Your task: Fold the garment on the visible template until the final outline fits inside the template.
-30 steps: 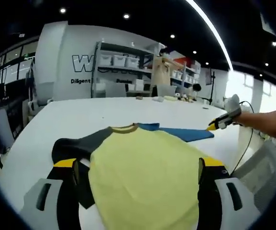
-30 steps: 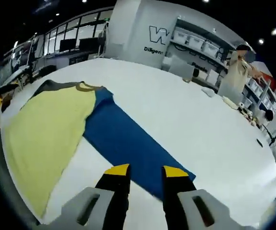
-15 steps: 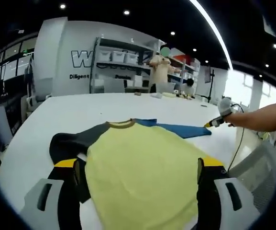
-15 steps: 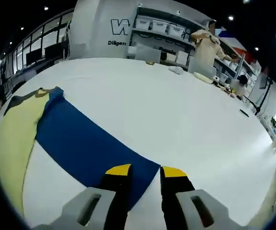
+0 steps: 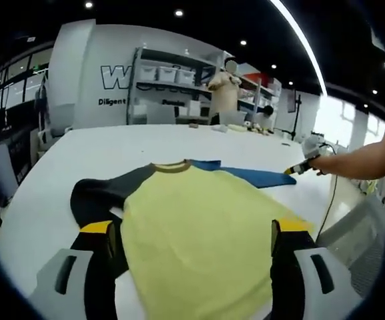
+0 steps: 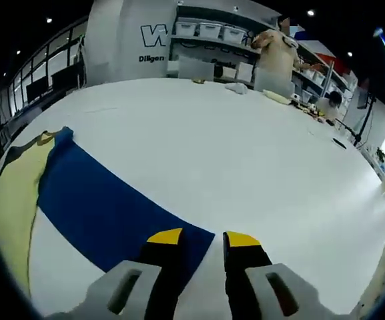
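- A yellow-bodied garment [image 5: 199,233] is spread flat on a large white table [image 5: 65,167]; in the left gripper view its collar [image 5: 171,165] points to the far side and its hem lies near, so its long axis runs from near to far.
- A dark sleeve [image 5: 102,195] is seen extending to the left of the body, and a blue sleeve [image 5: 249,176] is seen stretching out to the right.
- The left gripper [image 5: 191,233] is held wide, one jaw at each side of the yellow body near the hem; contact with the cloth cannot be told.
- In the right gripper view the blue sleeve [image 6: 105,210] is laid as a long band running from the collar at the far left to its end at the near right.
- The right gripper [image 6: 202,239] is set narrowly apart at that sleeve end, the left jaw over the blue cloth and the right jaw over bare table [image 6: 259,153].
- The right gripper [image 5: 304,165] is also seen at the far right of the left gripper view, held by a person's arm [image 5: 362,160].
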`<state>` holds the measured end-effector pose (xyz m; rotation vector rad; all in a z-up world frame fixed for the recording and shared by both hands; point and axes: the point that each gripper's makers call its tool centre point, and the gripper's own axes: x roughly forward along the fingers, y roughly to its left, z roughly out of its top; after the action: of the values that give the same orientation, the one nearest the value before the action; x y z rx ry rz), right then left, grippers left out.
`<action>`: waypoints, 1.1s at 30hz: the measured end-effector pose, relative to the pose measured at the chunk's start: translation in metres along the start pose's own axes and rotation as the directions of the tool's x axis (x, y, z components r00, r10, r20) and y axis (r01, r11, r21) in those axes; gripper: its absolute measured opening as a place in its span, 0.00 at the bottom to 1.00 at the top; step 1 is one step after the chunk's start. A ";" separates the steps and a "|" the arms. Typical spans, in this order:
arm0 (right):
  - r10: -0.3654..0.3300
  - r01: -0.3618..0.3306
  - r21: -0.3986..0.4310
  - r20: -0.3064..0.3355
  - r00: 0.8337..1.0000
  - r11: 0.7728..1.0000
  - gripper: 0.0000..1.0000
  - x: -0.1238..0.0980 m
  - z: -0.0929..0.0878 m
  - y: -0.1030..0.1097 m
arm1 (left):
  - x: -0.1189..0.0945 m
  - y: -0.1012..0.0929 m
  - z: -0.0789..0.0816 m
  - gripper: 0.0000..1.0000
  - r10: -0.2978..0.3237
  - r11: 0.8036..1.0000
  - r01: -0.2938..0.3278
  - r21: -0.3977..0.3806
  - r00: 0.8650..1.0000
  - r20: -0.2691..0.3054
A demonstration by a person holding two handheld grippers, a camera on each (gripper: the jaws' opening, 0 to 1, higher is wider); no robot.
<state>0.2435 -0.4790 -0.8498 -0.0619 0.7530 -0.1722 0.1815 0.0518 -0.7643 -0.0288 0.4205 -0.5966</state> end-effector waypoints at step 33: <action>-0.088 0.085 0.022 0.194 0.977 0.996 0.00 -0.002 0.070 -0.029 | 0.002 -0.004 -0.009 0.83 -0.017 1.000 0.017 0.005 0.999 -0.041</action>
<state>0.2859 -0.5081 -0.7941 -0.0970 0.5540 -0.2504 0.1774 0.0485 -0.7730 -0.0154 0.4590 -0.6159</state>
